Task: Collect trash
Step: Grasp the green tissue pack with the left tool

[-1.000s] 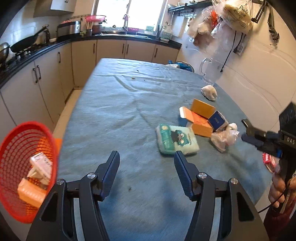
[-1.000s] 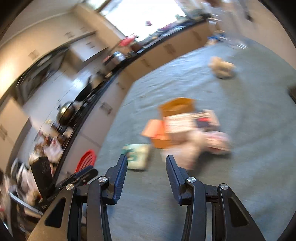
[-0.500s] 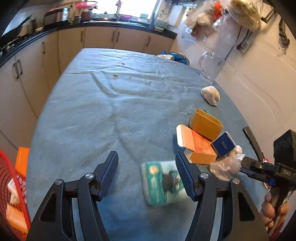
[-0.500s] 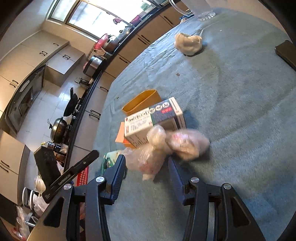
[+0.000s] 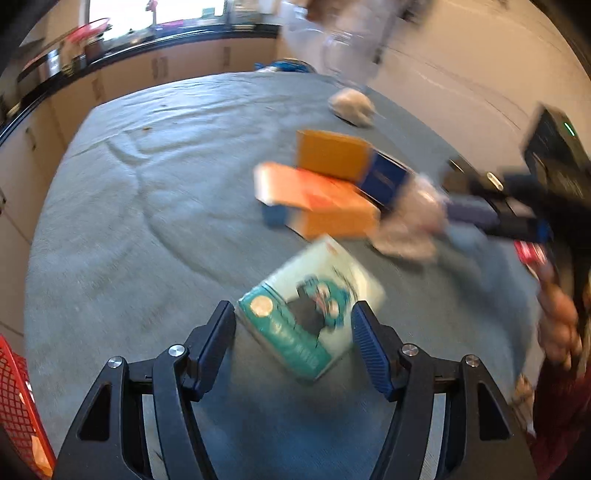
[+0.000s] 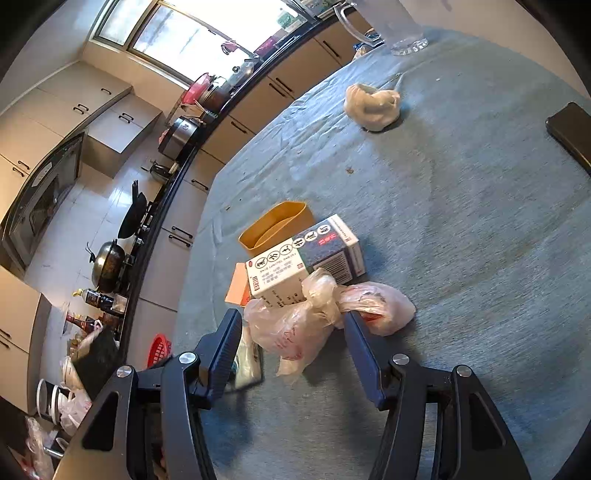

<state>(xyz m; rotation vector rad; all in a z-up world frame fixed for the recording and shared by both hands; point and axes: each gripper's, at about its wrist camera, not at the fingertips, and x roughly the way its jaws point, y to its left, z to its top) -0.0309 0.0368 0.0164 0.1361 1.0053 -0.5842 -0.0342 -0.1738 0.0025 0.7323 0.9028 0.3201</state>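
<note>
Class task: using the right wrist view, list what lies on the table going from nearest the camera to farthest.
Plastic bags → white-and-blue box → yellow tub → crumpled wad → glass jug.
</note>
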